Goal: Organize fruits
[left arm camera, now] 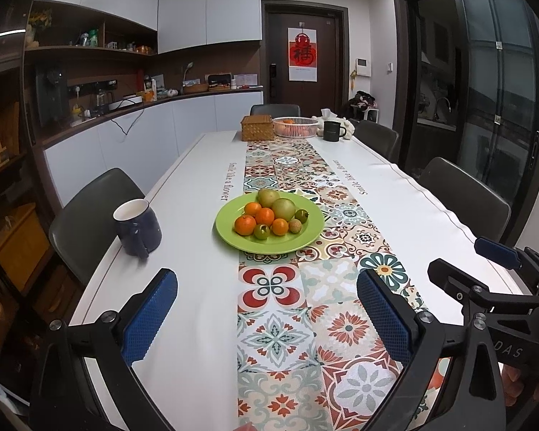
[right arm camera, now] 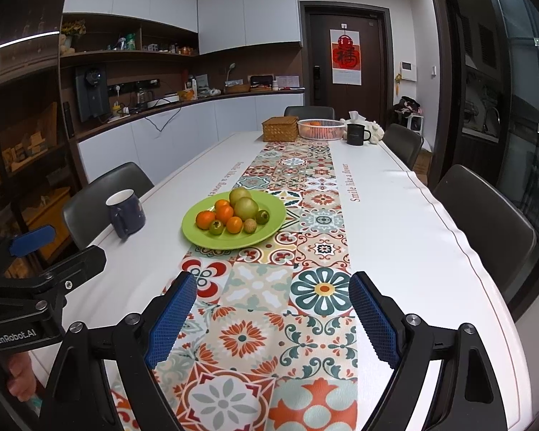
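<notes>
While both tools are hovering over the near end of the worktop, the left hand-held gripper is standing wide open with nothing between its blue pads, and the right hand-held gripper is likewise gaping empty. The fruits are sitting piled on a green plate, which is resting partly on the patterned runner, towards the worktop's left edge. A dark blue mug is standing just beside that left edge. A woven box, a white basket and a black mug are occupying the far end.
</notes>
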